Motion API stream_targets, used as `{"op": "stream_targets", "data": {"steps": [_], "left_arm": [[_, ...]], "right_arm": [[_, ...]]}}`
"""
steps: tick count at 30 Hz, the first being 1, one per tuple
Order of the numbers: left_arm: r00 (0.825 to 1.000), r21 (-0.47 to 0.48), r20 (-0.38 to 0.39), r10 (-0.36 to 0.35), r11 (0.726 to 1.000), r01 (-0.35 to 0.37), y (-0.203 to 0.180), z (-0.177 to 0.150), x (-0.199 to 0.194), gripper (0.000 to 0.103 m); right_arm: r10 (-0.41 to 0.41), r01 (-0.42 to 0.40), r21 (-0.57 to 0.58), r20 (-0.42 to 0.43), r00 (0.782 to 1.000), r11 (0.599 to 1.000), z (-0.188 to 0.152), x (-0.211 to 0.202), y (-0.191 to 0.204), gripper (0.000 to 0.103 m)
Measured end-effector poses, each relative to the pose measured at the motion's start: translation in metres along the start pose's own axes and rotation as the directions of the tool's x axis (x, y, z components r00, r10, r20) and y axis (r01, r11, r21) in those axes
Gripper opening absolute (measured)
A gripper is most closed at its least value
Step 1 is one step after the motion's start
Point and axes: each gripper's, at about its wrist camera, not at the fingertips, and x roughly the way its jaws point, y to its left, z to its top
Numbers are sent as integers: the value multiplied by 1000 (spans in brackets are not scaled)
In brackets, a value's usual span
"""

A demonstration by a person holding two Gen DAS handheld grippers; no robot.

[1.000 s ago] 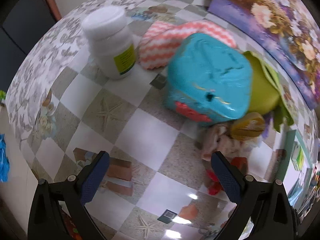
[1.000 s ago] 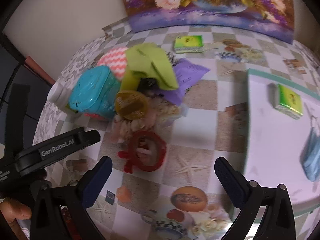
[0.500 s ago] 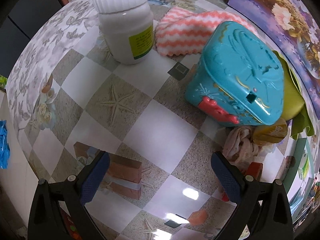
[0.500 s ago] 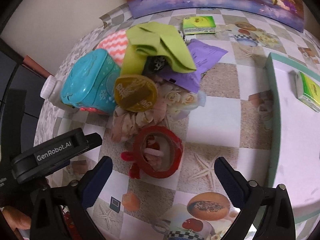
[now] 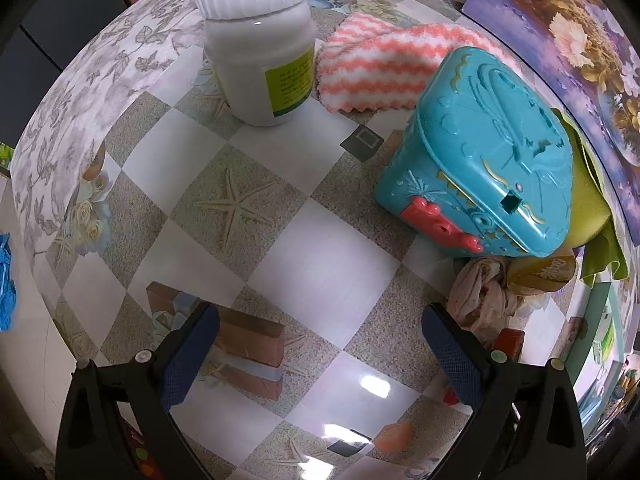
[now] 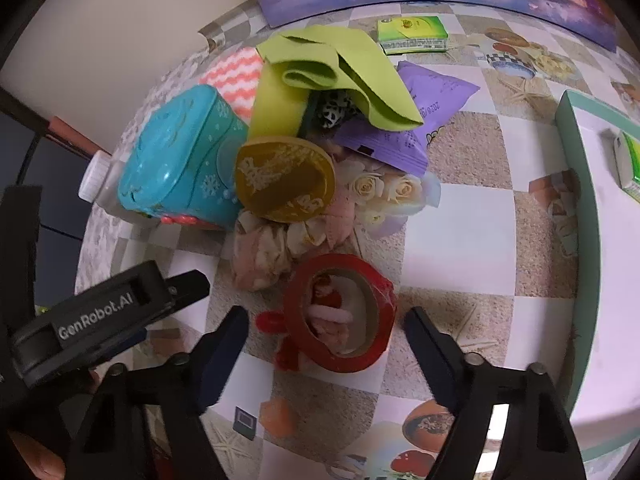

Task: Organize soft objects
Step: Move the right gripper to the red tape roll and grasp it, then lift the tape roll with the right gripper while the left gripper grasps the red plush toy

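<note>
The pile of soft objects [image 6: 304, 152] is sitting toward the far left corner of the surface [image 6: 452, 240], and the right gripper [image 6: 326, 330] is dropping closer, fingers narrowing around the red tape roll [image 6: 340, 316] without touching yet; left gripper [image 5: 320, 354] is hovering open, empty

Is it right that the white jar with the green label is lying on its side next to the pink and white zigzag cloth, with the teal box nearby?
Not quite. The white jar stands upright with its cap on top, as the left wrist view shows. The rest holds: it is beside the pink and white zigzag cloth, with the teal box nearby.
</note>
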Motion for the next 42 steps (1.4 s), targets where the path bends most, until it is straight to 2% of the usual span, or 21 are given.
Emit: {"op": "stream_targets", "data": {"steps": [5,6,14,23,29,35,39,42], "left_arm": [[1000,0,3,-2,1000,2,-8,-2,-8,101],[1000,-1,5,-3,1000,3,-8,-2,-9,101],[1000,7,7,-15,1000,15,-12,-2,-17,101],[997,36,21,-71,997,70,-23,-2,-33,101],[994,61,2,-105,993,104,-33,-4,-35,101],[992,107,-7,-124,986,124,-50,-10,-38,101],[994,191,7,-109,976,106,-67,-17,-42,101],[992,230,-8,-127,965,126,-82,-23,-43,101]], "right_arm": [[-11,11,-3,-1,1000,1000,0,0,0,57],[-9,9,0,-1,1000,1000,0,0,-1,56],[-4,4,9,-2,1000,1000,0,-6,-9,55],[19,-20,17,42,999,1000,-1,-31,-11,55],[-35,32,48,75,997,998,0,-53,-23,55],[-146,140,63,100,984,988,1,-79,-43,55],[-202,193,84,119,972,978,-1,-94,-59,55],[-216,203,101,132,967,974,-3,-106,-74,55]]}}
